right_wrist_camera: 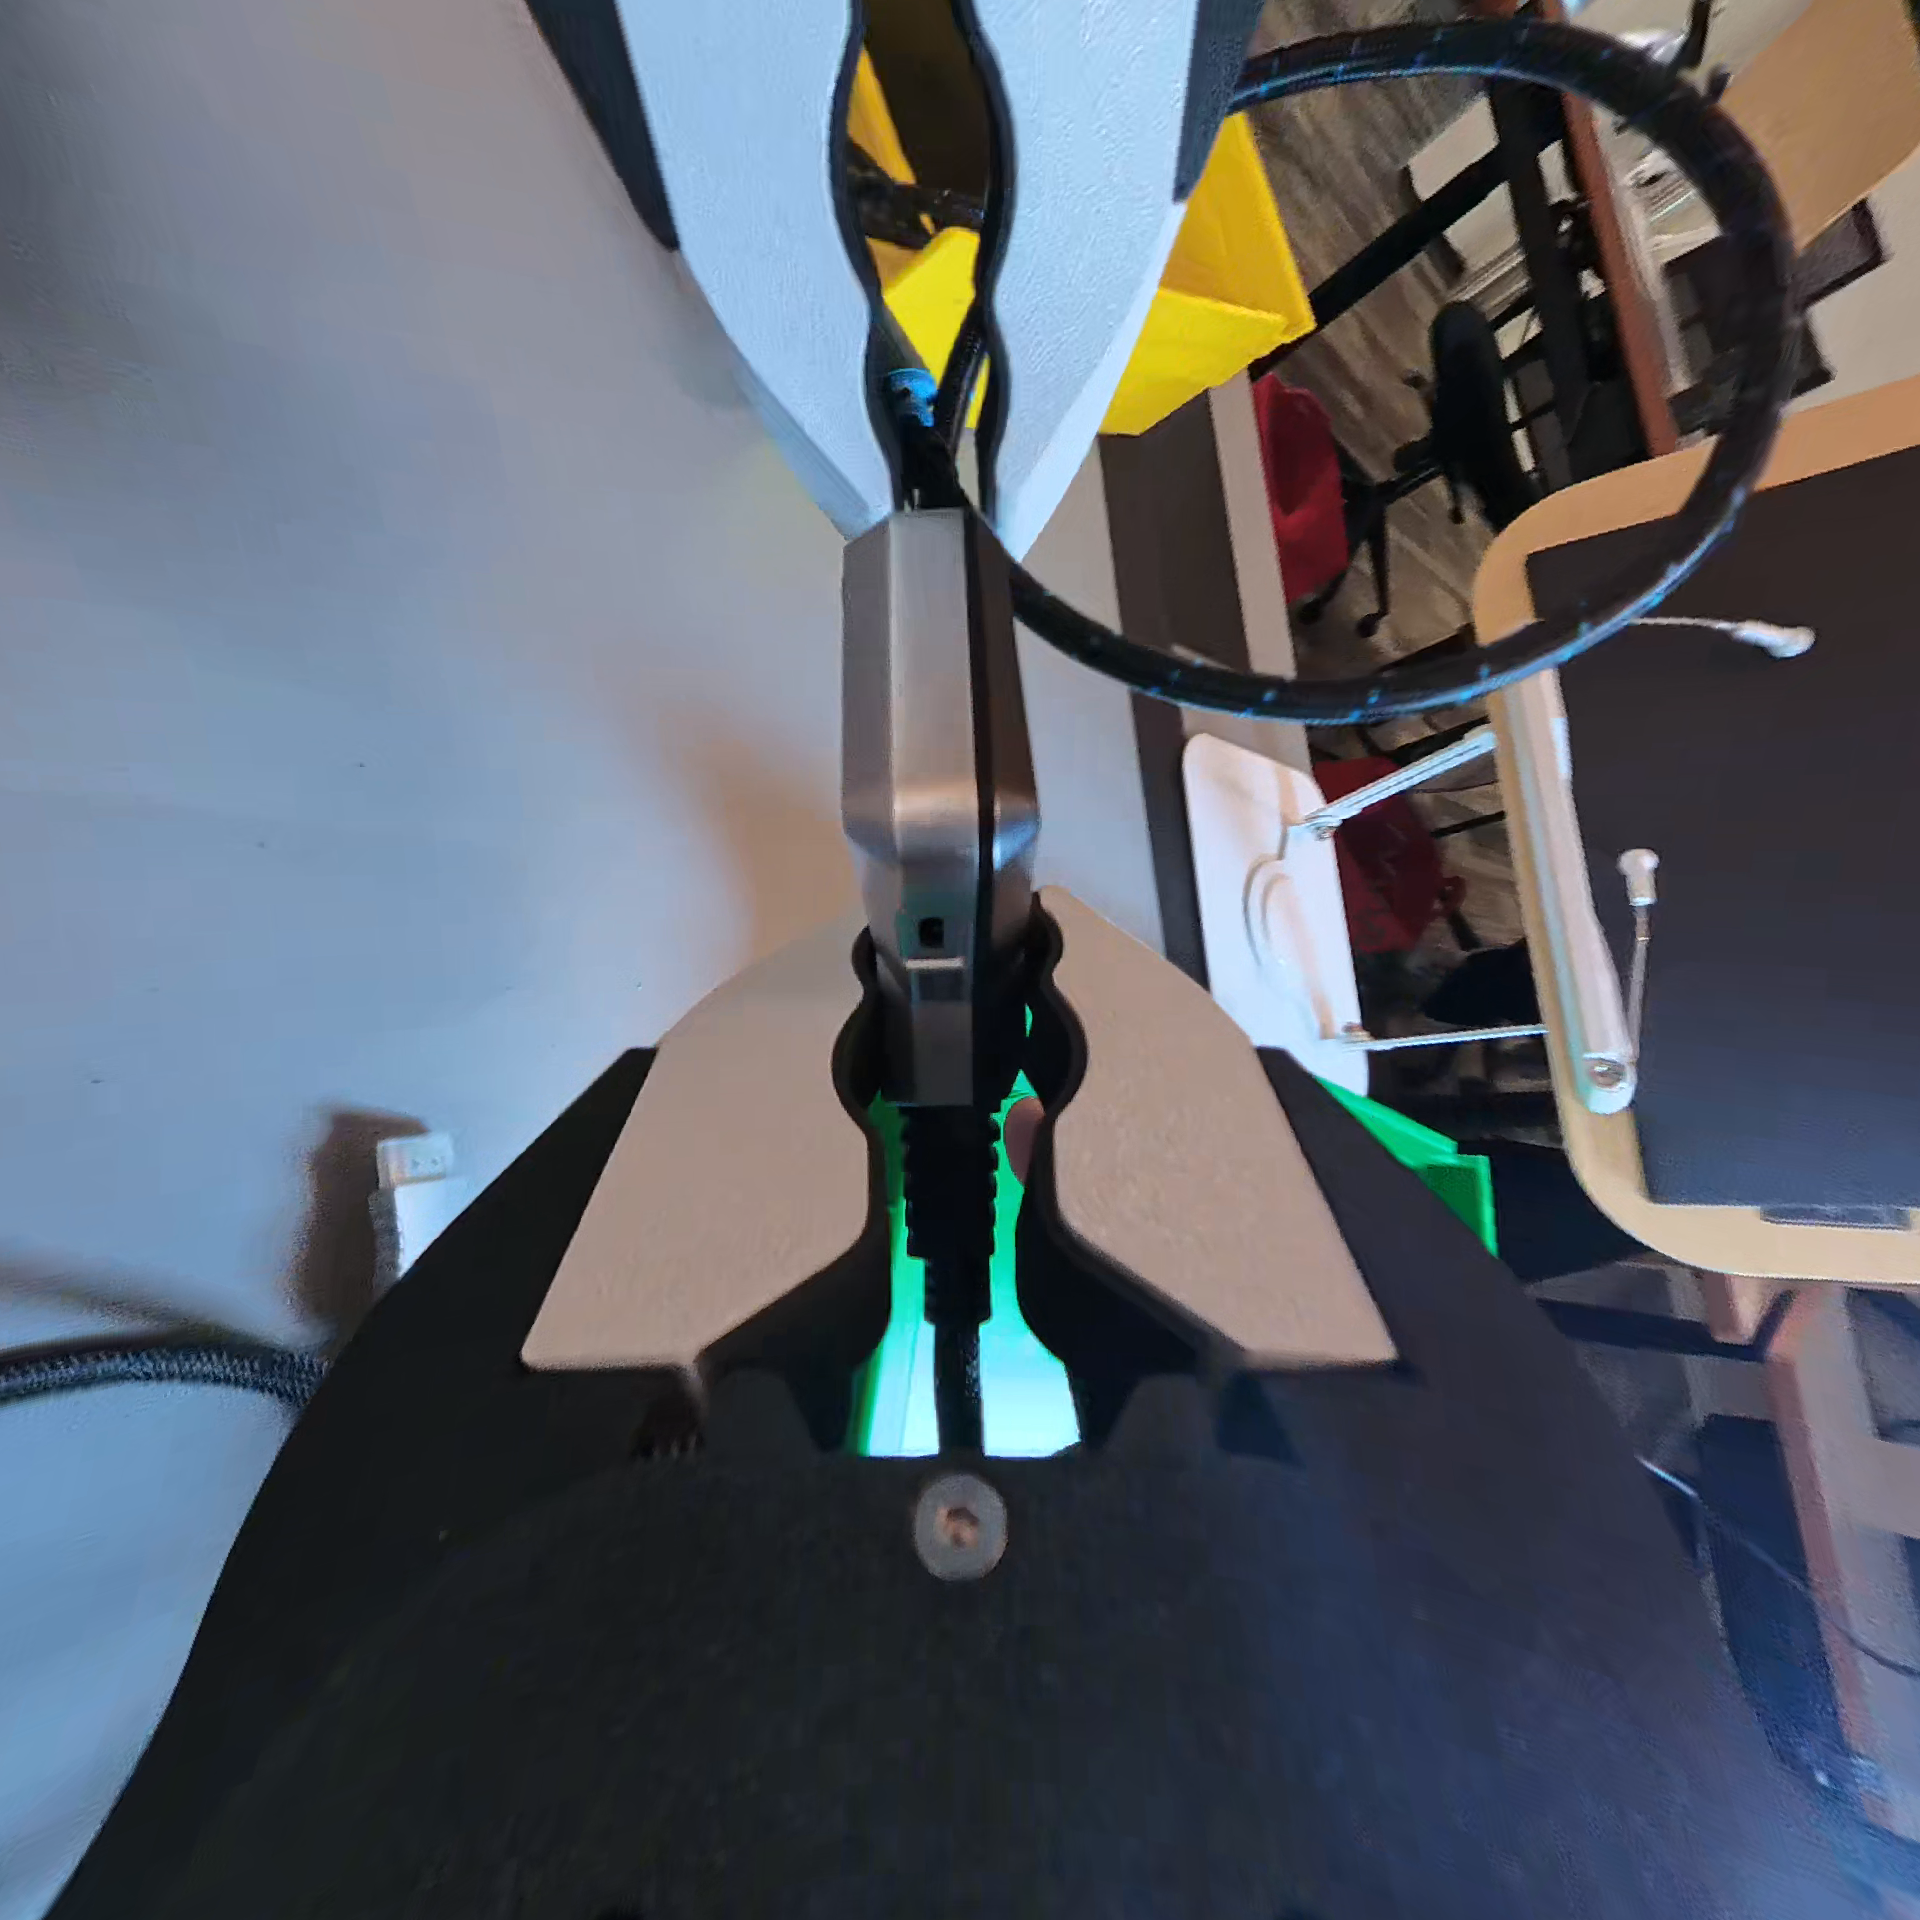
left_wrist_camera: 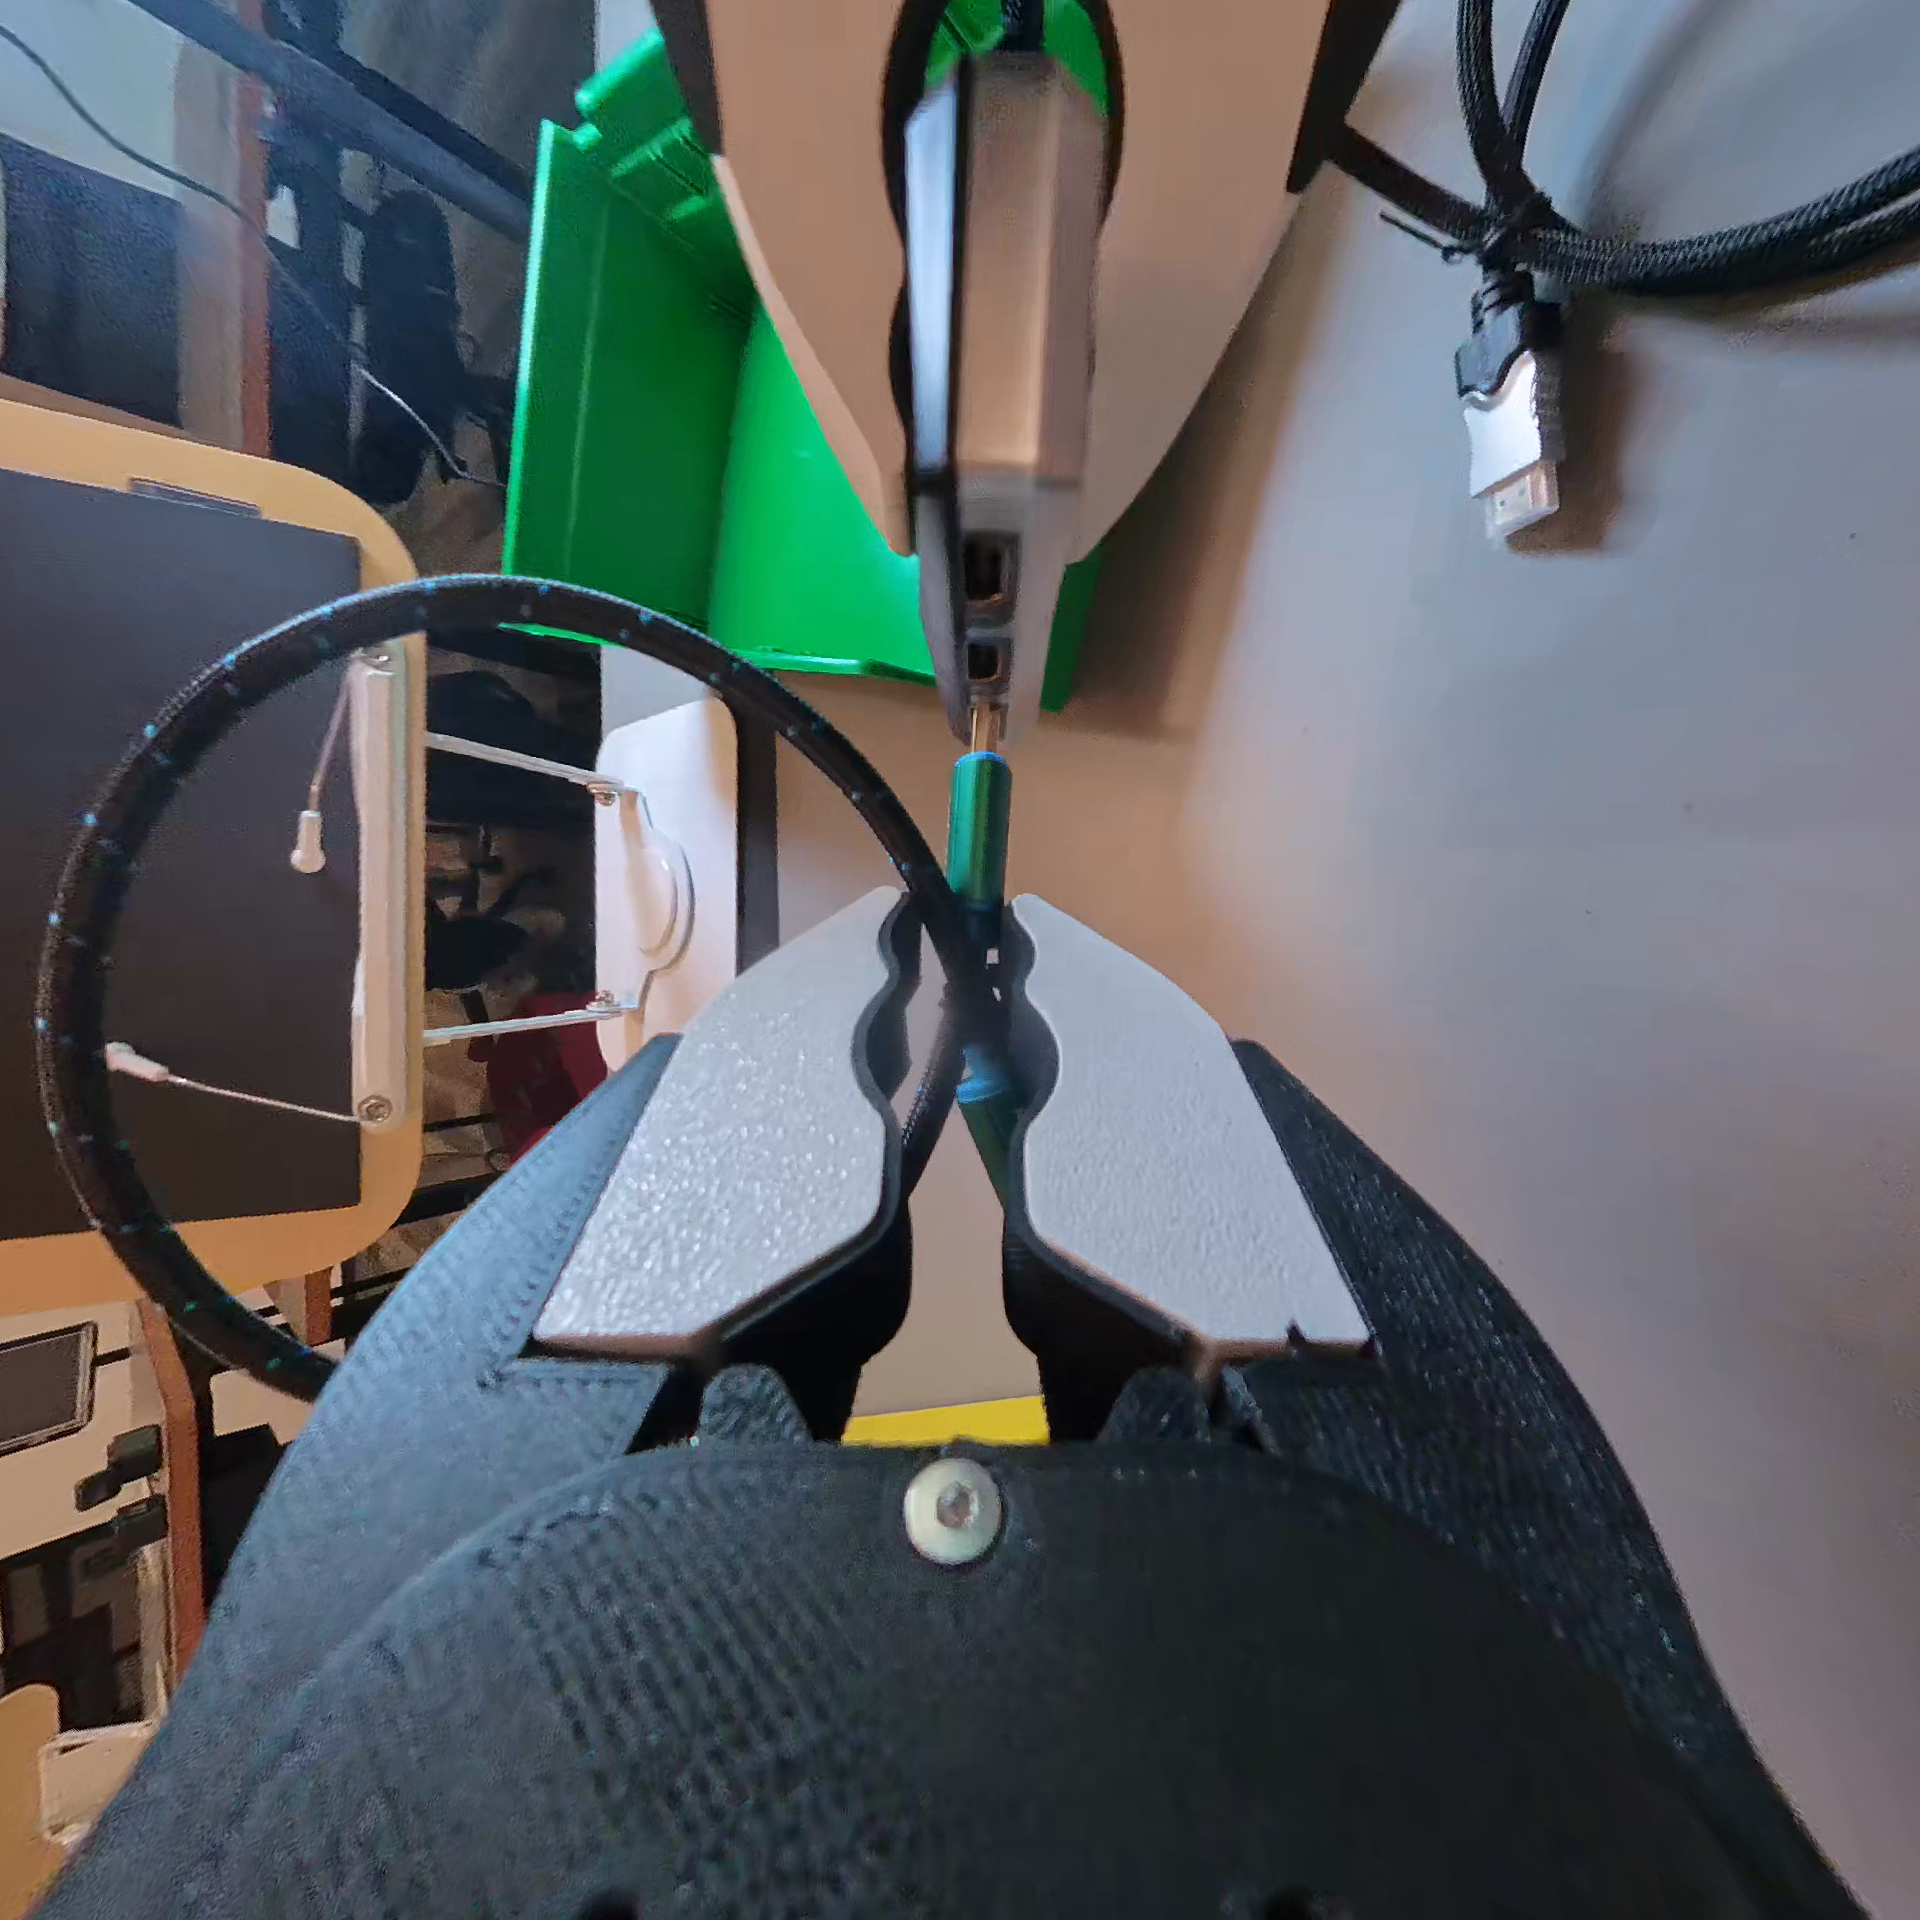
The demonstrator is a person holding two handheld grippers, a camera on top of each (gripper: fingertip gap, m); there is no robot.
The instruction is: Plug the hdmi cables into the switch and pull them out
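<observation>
My left gripper (left_wrist_camera: 961,914) is shut on the green HDMI plug (left_wrist_camera: 975,821) of a black braided cable (left_wrist_camera: 156,790) that loops off to the left. The plug's metal tip sits in the mouth of the end port of the grey switch (left_wrist_camera: 1013,312); I cannot tell how deep. My right gripper (right_wrist_camera: 956,914) is shut on the switch (right_wrist_camera: 914,707) and holds it above the table, with the switch's own black cable (right_wrist_camera: 951,1247) running back between its fingers. The left gripper also shows opposite in the right wrist view (right_wrist_camera: 940,499). Two other ports on the switch are empty.
A second black cable with a silver HDMI plug (left_wrist_camera: 1512,447) lies on the white table (left_wrist_camera: 1558,935). A green bin (left_wrist_camera: 623,416) stands behind the switch and a yellow bin (right_wrist_camera: 1226,260) behind the left gripper. A wooden chair with a black seat (left_wrist_camera: 208,831) stands beside the table. About 7 centimetres separates my left fingertips from my right.
</observation>
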